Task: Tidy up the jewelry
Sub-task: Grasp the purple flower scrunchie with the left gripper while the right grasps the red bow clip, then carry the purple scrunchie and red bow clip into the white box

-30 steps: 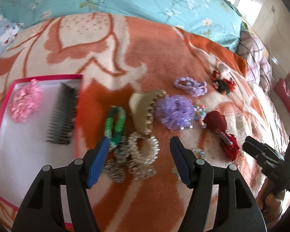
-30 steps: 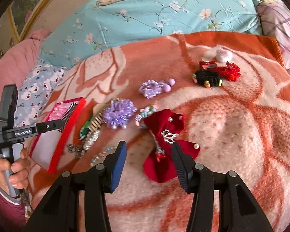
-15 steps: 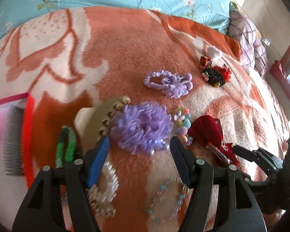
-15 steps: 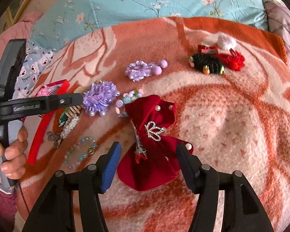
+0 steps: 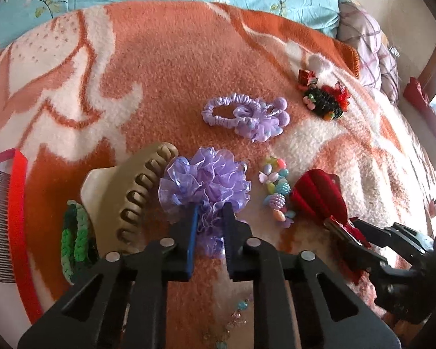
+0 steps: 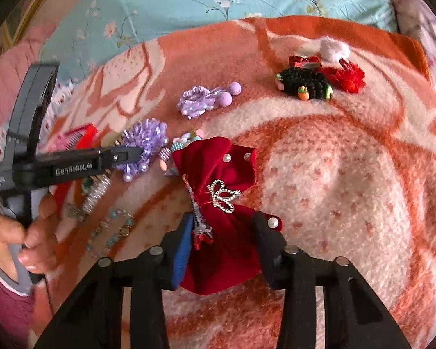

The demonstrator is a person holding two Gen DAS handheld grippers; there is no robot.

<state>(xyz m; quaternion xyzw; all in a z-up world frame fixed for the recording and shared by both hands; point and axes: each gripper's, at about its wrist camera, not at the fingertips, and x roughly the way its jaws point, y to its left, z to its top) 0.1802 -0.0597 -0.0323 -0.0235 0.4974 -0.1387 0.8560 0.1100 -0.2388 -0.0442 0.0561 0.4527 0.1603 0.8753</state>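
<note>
both tongs have advanced and narrowed: left tongs (image 5: 209, 212) pinching the purple scrunchie (image 5: 206, 183), right tongs (image 6: 222, 232) half-spread astride the red bow (image 6: 218, 203), not yet gripping. both lie on the bed blanket (image 6: 334, 174). lift the scrunchie straight, clear of the claw clip (image 5: 130, 197), toward the red-rimmed box (image 5: 17, 203) left. each handle is held low, pointing forward.

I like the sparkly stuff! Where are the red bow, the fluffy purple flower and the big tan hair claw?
red bow (image 6: 218, 163): right wrist view, upper velvet loop.
fluffy purple flower (image 5: 206, 180): left wrist view, ruffled middle.
big tan hair claw (image 5: 125, 183): left wrist view, smooth back.
</note>
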